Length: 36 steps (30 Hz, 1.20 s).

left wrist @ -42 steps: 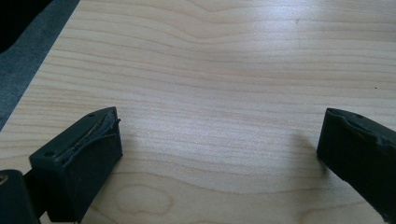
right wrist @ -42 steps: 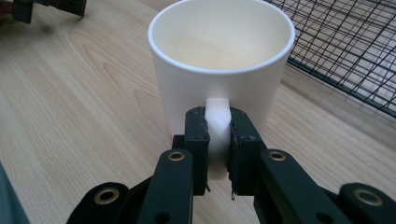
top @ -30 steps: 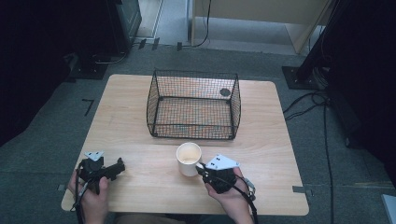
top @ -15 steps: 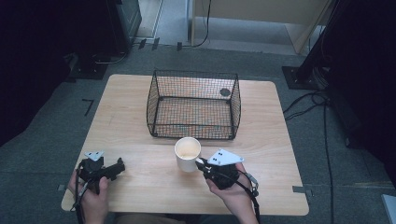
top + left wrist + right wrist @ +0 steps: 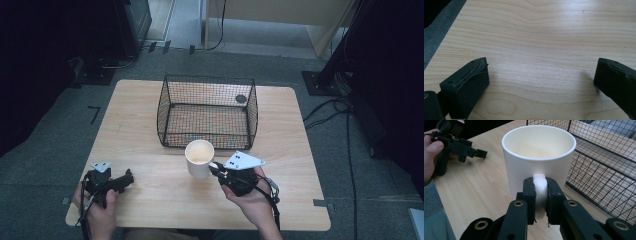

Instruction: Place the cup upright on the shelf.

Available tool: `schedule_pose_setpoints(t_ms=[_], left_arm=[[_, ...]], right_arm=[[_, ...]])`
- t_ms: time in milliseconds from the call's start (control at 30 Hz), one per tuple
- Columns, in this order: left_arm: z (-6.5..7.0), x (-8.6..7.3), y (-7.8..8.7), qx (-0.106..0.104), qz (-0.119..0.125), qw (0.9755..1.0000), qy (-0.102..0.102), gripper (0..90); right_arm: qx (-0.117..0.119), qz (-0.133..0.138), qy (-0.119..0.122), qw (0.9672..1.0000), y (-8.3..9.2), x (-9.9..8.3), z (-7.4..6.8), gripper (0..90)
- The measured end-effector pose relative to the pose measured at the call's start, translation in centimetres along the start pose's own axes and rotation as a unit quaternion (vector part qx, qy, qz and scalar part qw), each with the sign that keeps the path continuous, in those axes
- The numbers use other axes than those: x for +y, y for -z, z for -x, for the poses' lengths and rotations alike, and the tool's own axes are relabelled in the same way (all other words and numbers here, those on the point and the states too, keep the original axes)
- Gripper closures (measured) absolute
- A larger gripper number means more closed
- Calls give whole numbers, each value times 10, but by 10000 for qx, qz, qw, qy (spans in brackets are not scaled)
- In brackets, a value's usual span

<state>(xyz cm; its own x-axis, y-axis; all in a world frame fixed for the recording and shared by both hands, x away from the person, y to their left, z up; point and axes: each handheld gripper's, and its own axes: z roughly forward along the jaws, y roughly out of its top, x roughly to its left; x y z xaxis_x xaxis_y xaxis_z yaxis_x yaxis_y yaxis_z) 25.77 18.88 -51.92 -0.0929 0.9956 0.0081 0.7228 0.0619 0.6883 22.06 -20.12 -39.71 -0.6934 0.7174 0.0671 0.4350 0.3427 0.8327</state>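
Mug (image 5: 537, 157) lifted, handle between fingers (image 5: 529, 195).

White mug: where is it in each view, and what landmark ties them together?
High view: white mug at centre, just in front of the wire basket.
Left gripper view: not in it.
Right gripper view: white mug top centre, handle pinched by the right hand-held gripper.
Shared landmark: wire basket.

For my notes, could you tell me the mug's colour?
White mug, clearest in the right gripper view.
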Motion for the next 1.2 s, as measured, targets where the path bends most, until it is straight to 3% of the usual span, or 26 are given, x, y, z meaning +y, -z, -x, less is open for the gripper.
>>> schedule_pose_setpoints(t_ms=[600,1200], left_arm=[[0,0,0,-1,12,10000,13,1],[0,0,0,-1,8,10000,13,1]], right_arm=[[-71,105,194,9997,10,33,9,808],[-149,190,243,9994,14,58,24,808]])
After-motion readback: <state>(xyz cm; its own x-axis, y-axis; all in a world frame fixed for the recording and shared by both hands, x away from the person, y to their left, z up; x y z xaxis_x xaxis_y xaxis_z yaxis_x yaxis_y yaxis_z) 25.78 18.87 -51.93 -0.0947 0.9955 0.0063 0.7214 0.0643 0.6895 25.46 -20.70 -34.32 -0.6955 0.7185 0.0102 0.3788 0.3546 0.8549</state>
